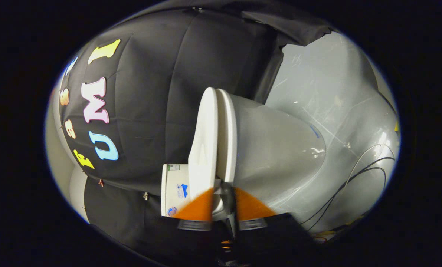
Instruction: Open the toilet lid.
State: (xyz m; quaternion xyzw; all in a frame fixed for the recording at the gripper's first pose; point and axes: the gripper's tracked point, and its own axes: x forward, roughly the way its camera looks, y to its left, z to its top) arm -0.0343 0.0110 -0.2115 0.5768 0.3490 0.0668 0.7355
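The view is rolled on its side, so the white toilet lies sideways. Its lid (203, 141) rests flat against the seat (227, 137), with the grey-white bowl (276, 152) on the other side of the seat. The tank (174, 189) stands beside the lid's near end. My gripper (224, 209) points at the near end of the lid and seat, which lie just beyond the fingers. The fingers (196, 209) stand close together with only a narrow slit between them and hold nothing.
Black booth cloth (161, 92) hangs behind the lid and tank. A grey glossy floor (328, 96) runs past the bowl. Thin black cables (358, 174) trail across the floor beyond the bowl.
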